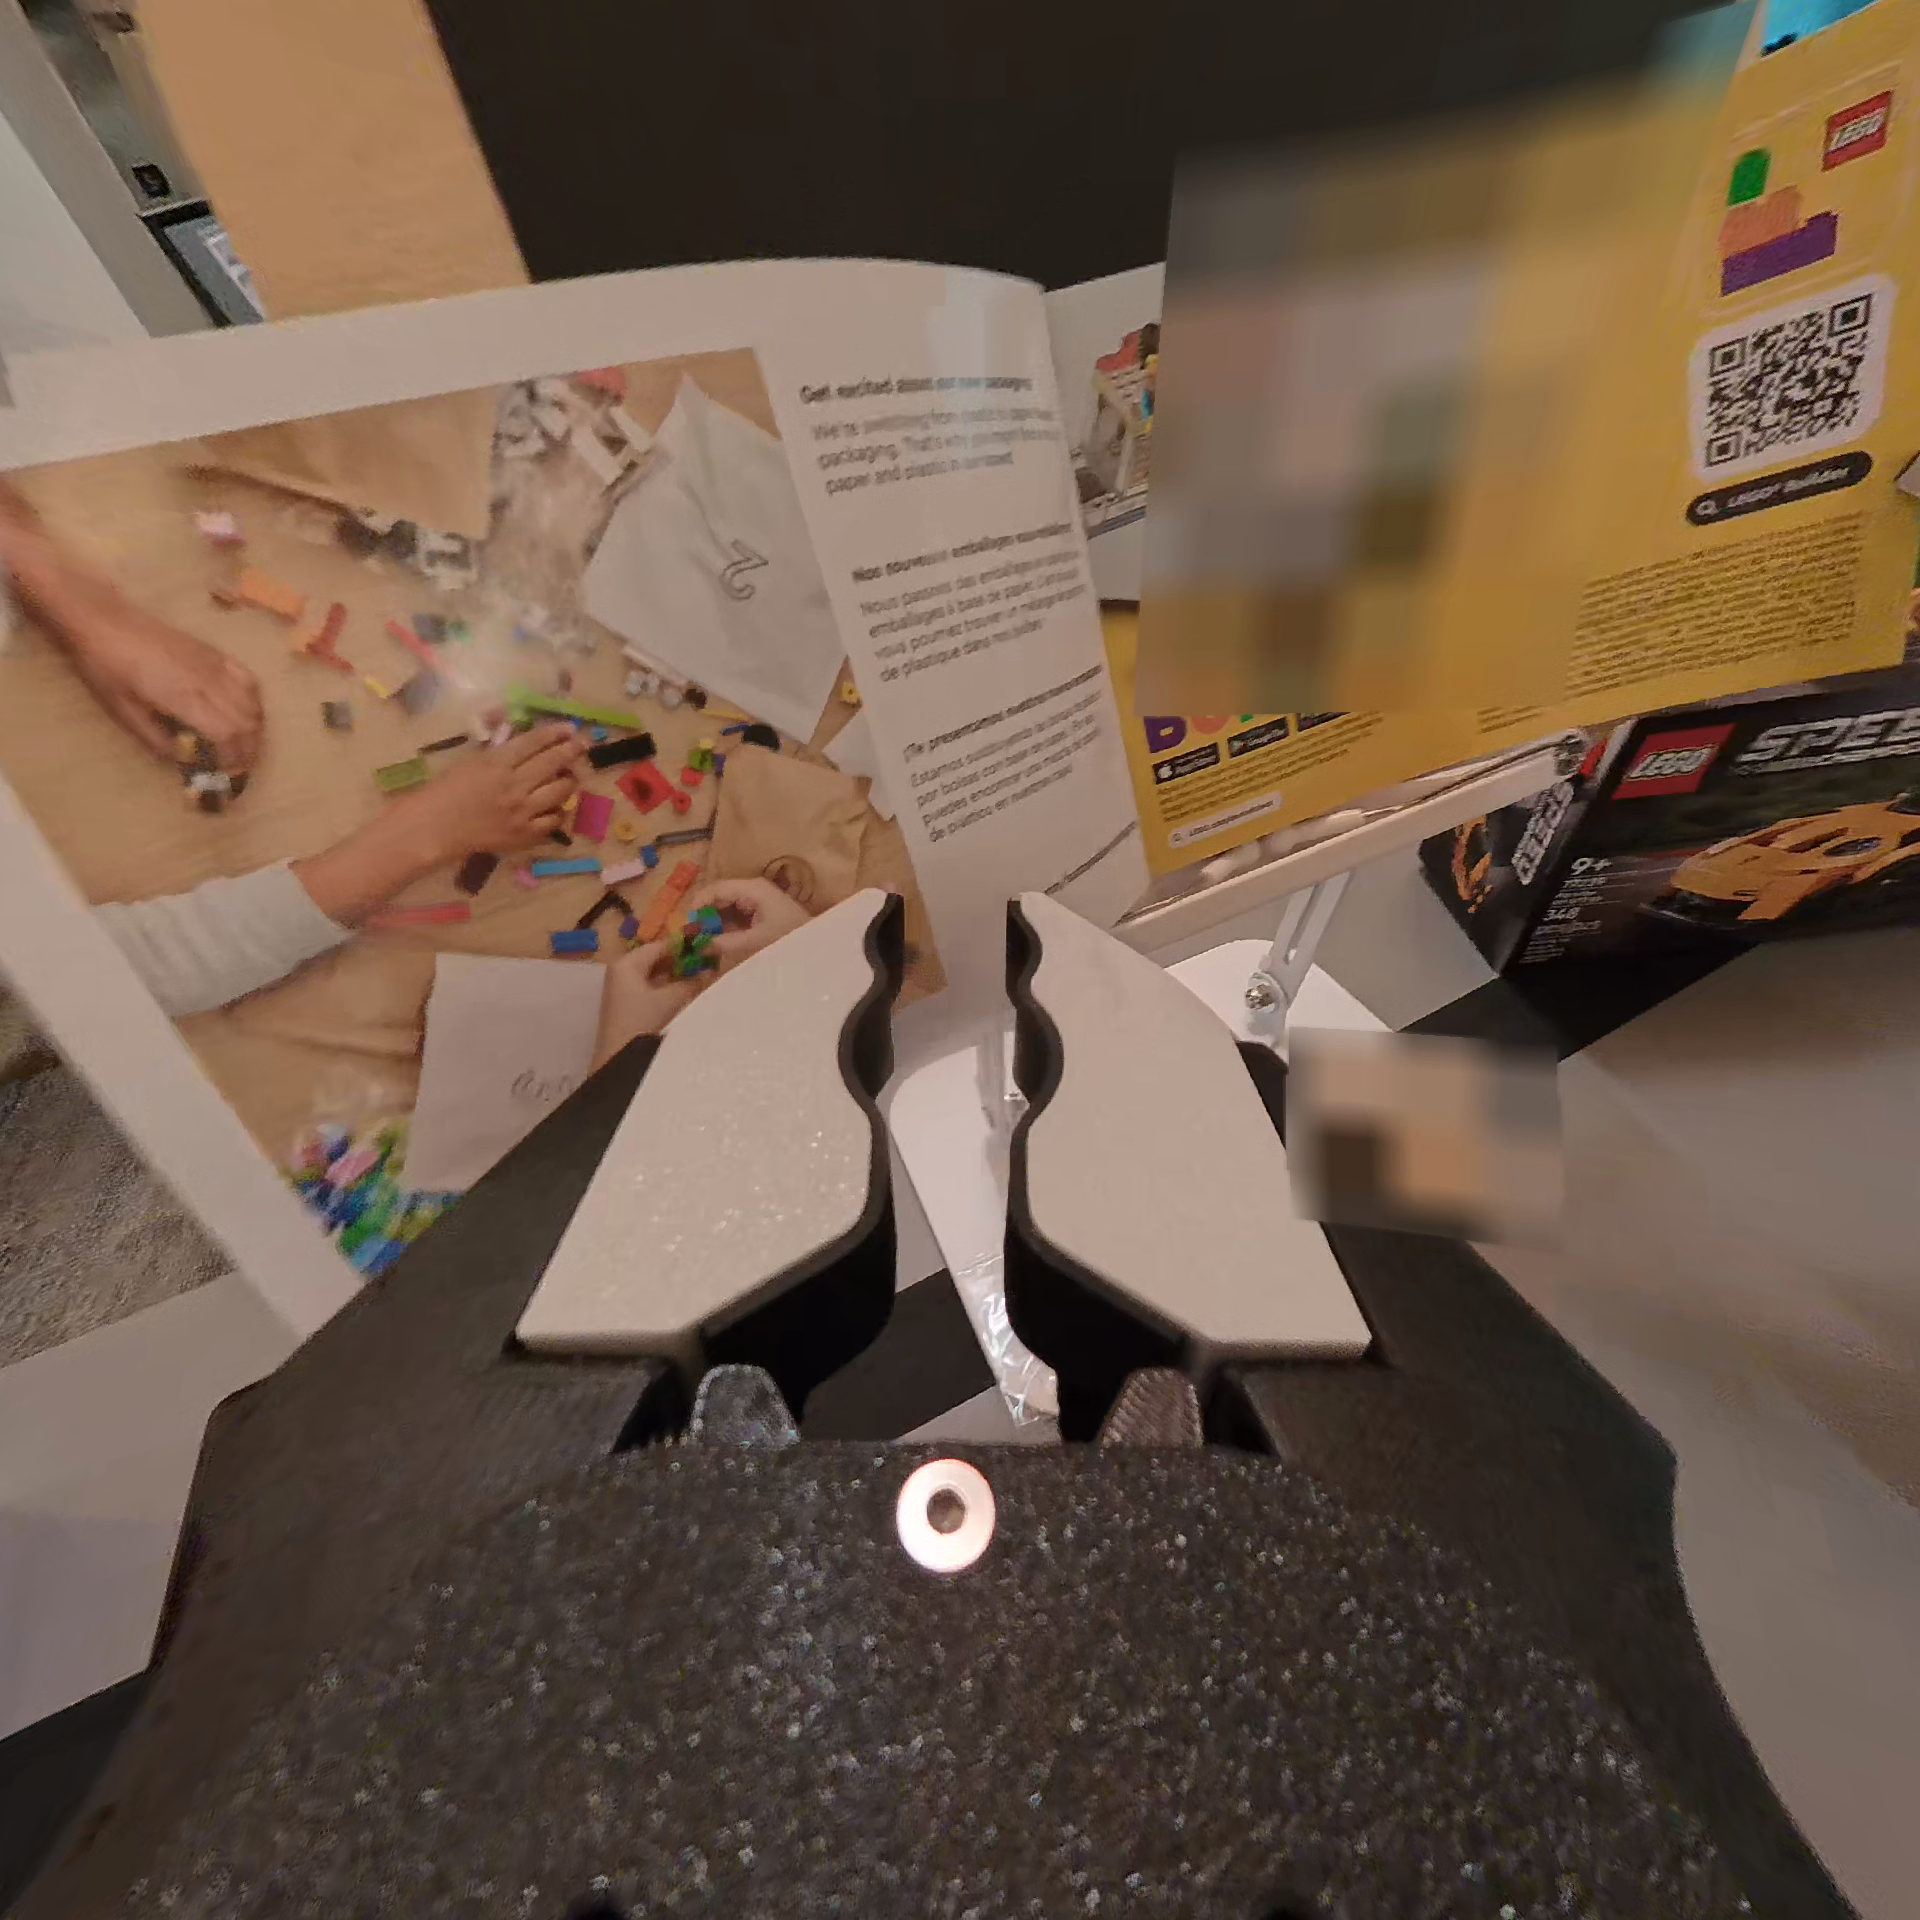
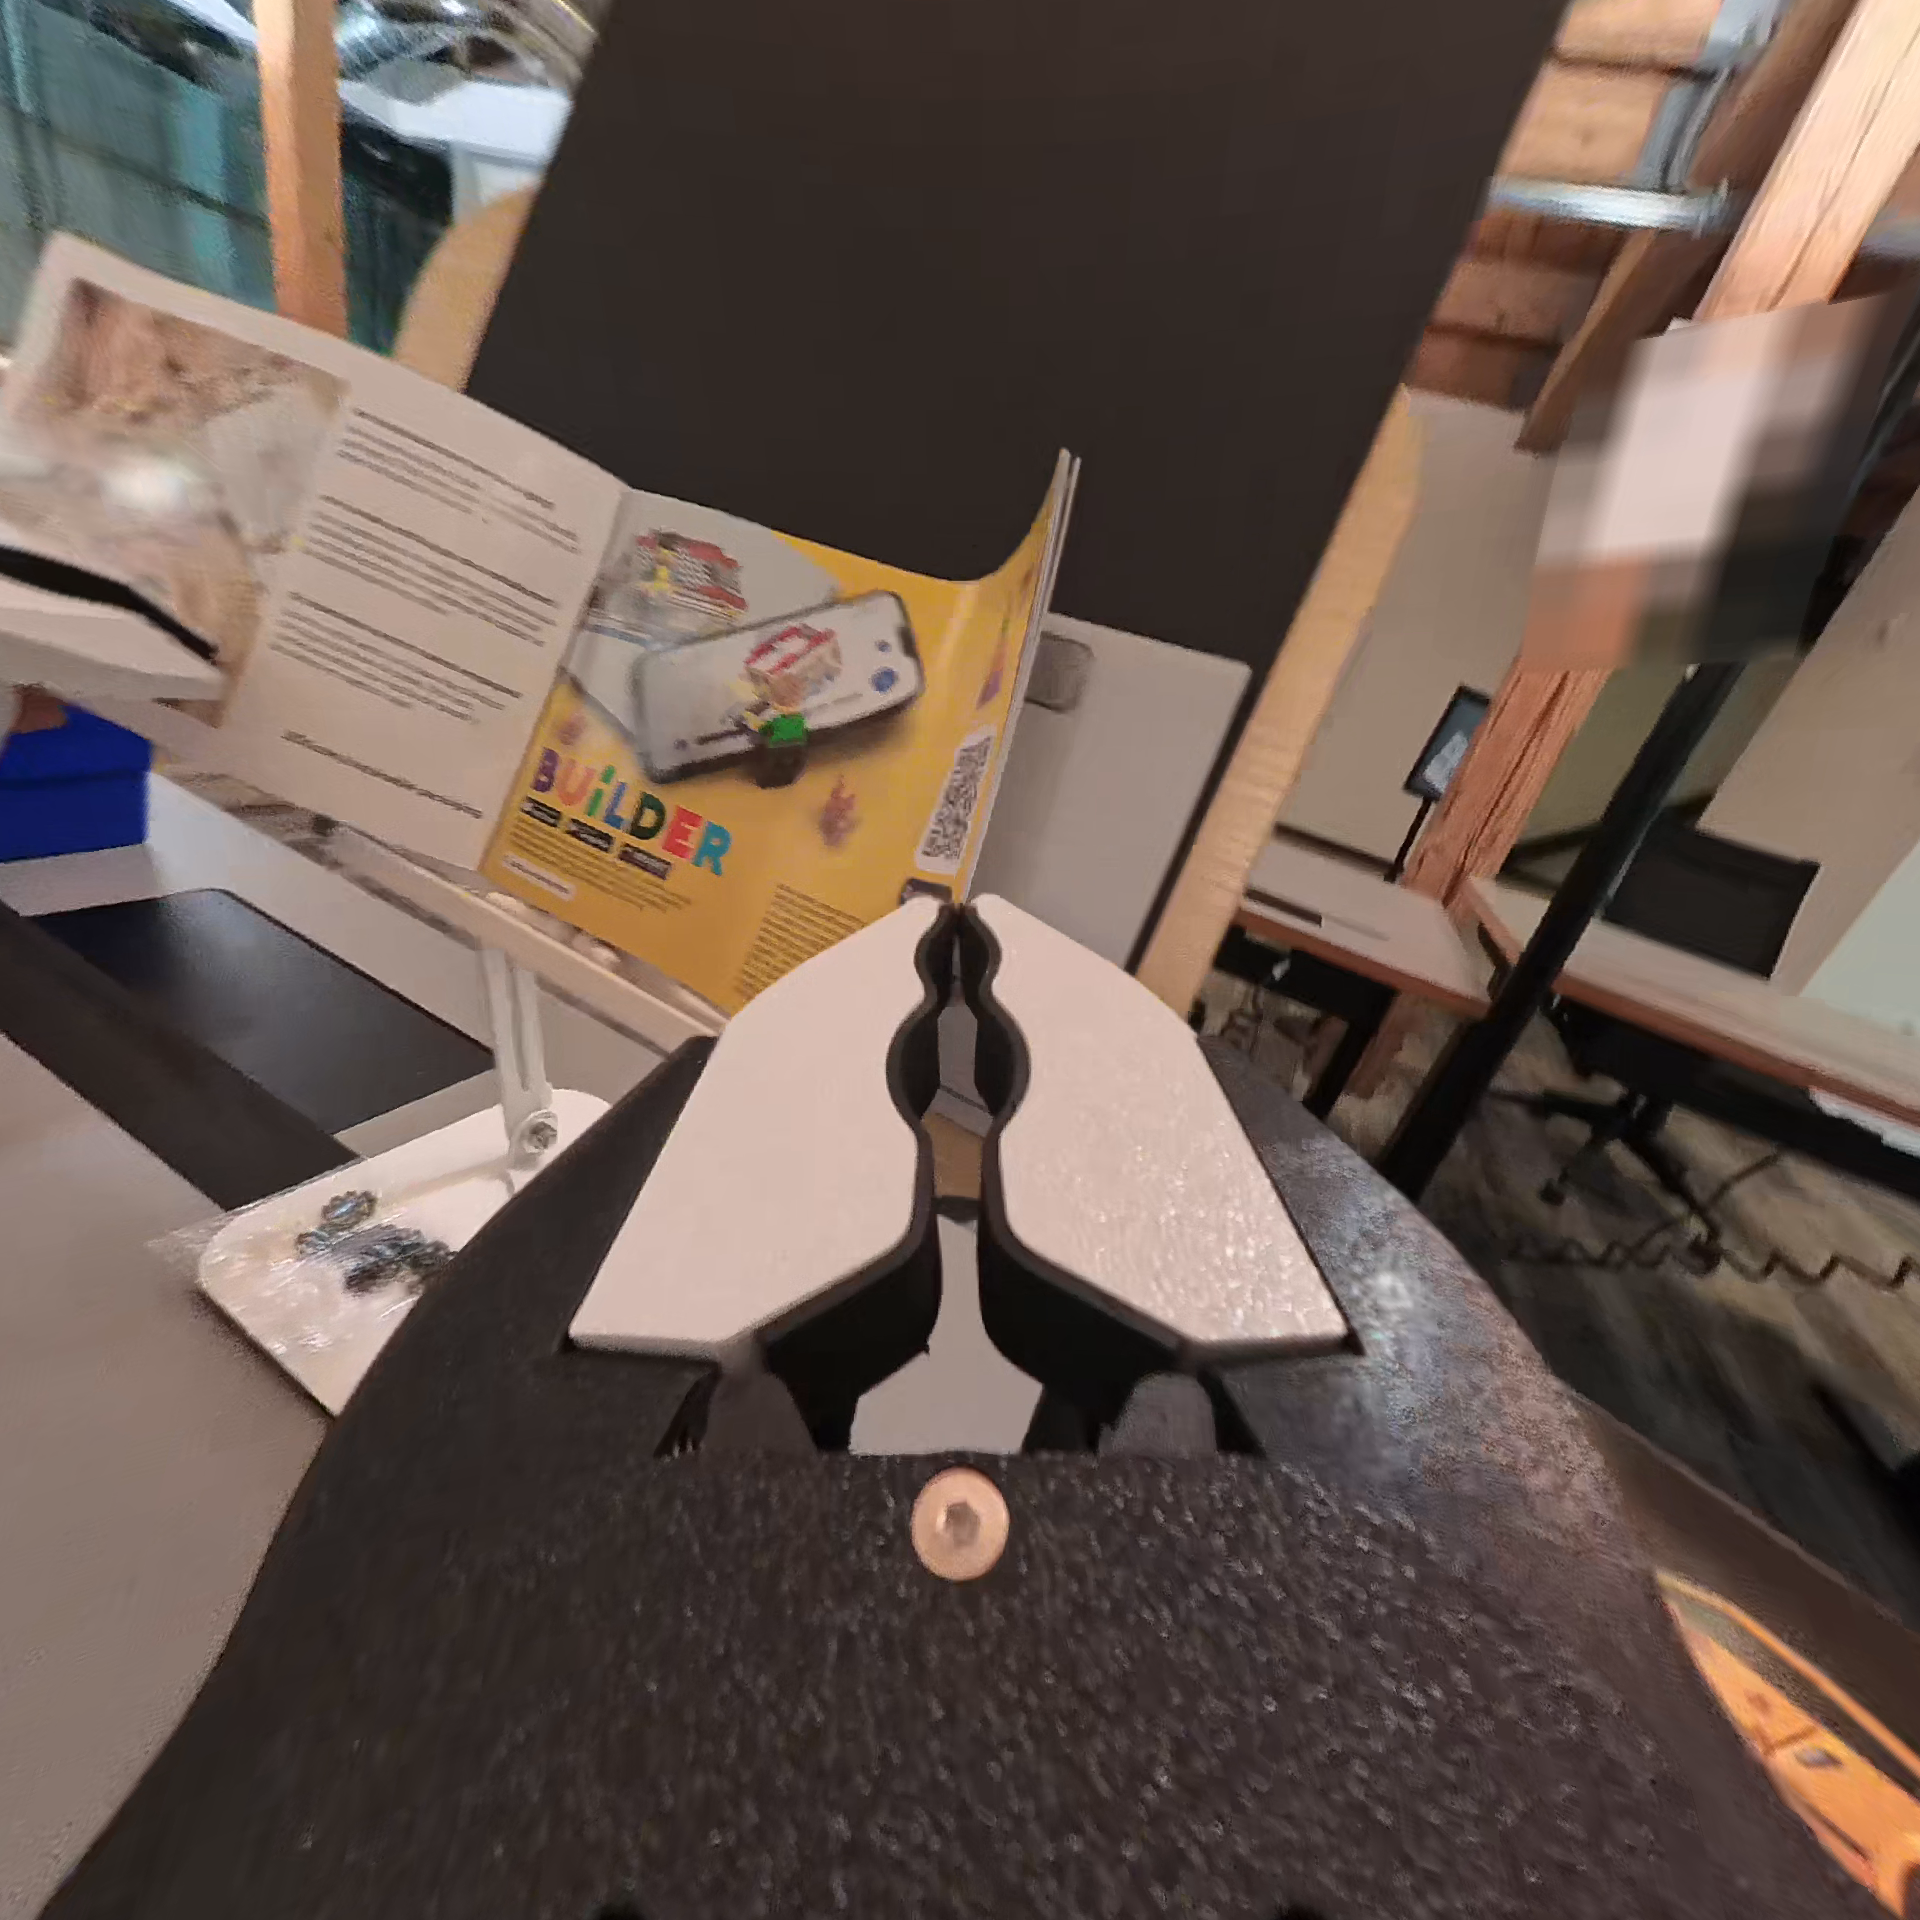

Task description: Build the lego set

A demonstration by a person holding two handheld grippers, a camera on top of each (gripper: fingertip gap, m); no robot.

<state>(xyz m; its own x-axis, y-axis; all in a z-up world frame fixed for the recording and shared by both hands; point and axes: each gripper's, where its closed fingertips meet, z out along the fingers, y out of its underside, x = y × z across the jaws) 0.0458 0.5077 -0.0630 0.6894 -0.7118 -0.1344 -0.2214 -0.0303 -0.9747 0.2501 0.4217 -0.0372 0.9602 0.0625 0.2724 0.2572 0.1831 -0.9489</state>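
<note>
An open instruction booklet (image 1: 623,623) rests on a white stand (image 1: 1351,821). My left gripper (image 1: 954,914) is open and empty. It hovers in front of the lower edge of the booklet's left page. In the right wrist view the booklet (image 2: 436,644) stands to the left. Its yellow right-hand page (image 2: 831,831) is lifted upright and curled. My right gripper (image 2: 956,912) is shut on the lower outer corner of that page. The same yellow page (image 1: 1558,520) fills the upper right of the left wrist view, close and blurred.
A black set box (image 1: 1714,831) with an orange car picture lies to the right behind the stand. A clear bag of small dark parts (image 2: 343,1247) lies on the stand's white base plate (image 2: 312,1340). A black board (image 2: 987,312) stands behind the light table (image 2: 104,1403). My hands' fingertips stand some 25 cm from each other.
</note>
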